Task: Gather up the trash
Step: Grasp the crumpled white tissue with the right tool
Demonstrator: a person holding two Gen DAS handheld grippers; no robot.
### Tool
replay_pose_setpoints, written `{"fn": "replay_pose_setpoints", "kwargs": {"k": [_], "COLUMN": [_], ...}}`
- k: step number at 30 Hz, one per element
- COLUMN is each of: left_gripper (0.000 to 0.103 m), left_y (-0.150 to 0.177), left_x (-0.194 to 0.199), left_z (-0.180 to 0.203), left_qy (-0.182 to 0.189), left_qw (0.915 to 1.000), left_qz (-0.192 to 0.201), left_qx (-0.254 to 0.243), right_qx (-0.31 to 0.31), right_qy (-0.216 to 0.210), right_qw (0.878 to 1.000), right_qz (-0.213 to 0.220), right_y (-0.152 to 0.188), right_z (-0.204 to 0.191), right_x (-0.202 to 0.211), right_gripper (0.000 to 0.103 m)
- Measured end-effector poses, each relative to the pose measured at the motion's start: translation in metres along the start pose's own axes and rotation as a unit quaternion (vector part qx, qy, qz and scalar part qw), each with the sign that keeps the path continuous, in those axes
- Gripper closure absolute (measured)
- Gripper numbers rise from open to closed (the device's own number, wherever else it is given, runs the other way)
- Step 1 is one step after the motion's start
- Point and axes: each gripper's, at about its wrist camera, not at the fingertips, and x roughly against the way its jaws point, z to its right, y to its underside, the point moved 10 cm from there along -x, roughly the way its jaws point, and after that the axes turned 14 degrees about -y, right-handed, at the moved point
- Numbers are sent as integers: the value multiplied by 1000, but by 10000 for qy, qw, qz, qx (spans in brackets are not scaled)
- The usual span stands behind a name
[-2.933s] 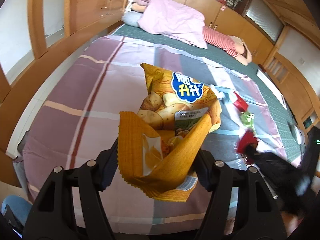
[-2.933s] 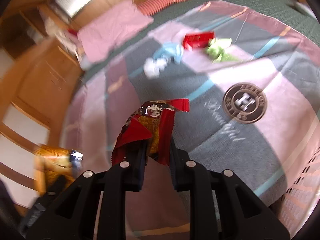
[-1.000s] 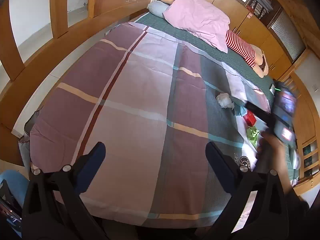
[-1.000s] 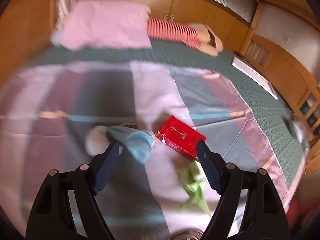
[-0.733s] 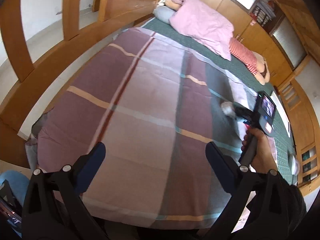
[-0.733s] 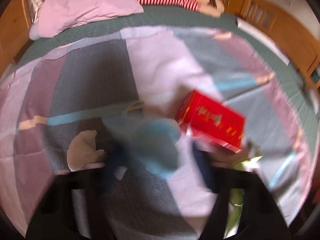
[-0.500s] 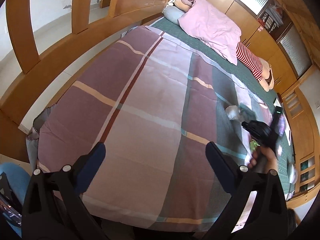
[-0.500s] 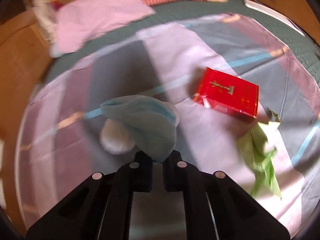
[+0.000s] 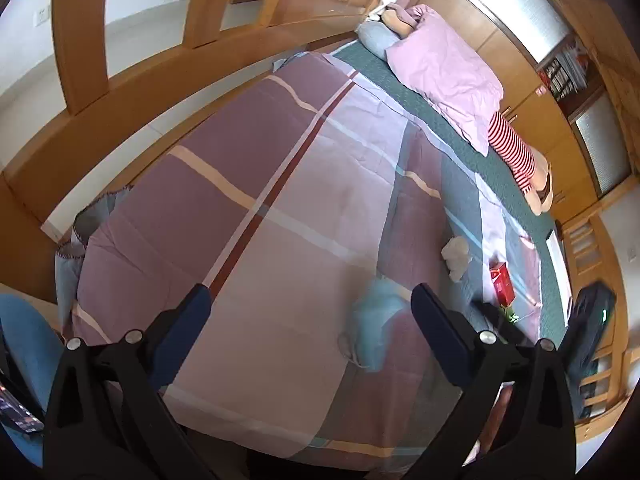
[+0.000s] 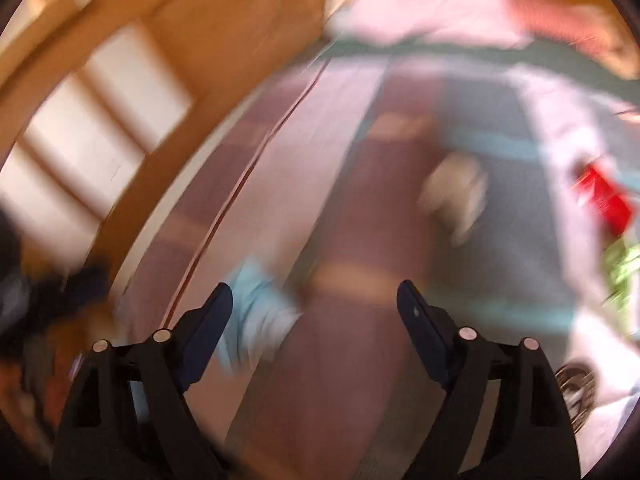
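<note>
Gaping wide, the right gripper (image 10: pixel 314 304) has just opened, blue mask (image 10: pixel 256 316) blurred at its nine-o'clock finger; left gripper (image 9: pixel 310 306) wide, empty; red box (image 9: pixel 502 283) lettering unreadable.

left gripper (image 9: pixel 306 304): fingers spread wide, nothing between them
blue mask (image 9: pixel 374 326): blurred (seemingly mid-air) over the bed (image 9: pixel 280 184)
white tissue (image 9: pixel 456 256): beside red box (image 9: pixel 502 282)

Bed (image 9: pixel 280 184) with plaid purple-grey cover; pink pillow (image 9: pixel 448 68) at far end. Wooden cabinets (image 9: pixel 552 128) far right, daylit window (image 9: pixel 508 4) above.
</note>
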Motion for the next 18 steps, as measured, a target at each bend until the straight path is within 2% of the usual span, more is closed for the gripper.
{"fn": "replay_pose_setpoints", "kwargs": {"k": [2,3,5,6,7,8,10,11,15,18], "left_gripper": [4,4,4,4,4,4,4,4,4,4], "left_y": [-1,-1,0,0,0,-1,-2,-3,-8,-9], "left_x": [-1,-1,-3,-5,-7,-10,-13,-14,-14,-16], "left_z": [-1,-2,-2,-3,-4,-7,-12,-15,-20,-21], "left_qy": [37,47,74,82,82,67,78,119,124,-42], "left_qw": [9999,9999,9998,9998,9997,9996,9991,9986,9984,9992], "left_qz": [-24,-39,-86,-120,-149,-197,-279,-337,-358,-317], "left_qx": [117,144,155,154,162,208,318,400,418,250], "right_qx": [-365,-432,-453,-514,-614,-800,-1233,-1336,-1541,-1672], "right_qy": [618,909,1527,1655,1757,1744,1391,1342,974,952], "right_qw": [9967,9940,9868,9846,9825,9814,9825,9819,9827,9808], "right_qz": [374,426,304,221,125,26,-92,56,314,322], "right_y": [-23,-31,-36,-34,-29,-19,-5,-2,11,32], "right_z": [35,49,75,82,90,94,100,99,67,37], "right_x": [-7,-13,-36,-50,-60,-70,-82,-79,-50,-19], "right_gripper": [20,20,20,20,26,49,77,85,88,88]}}
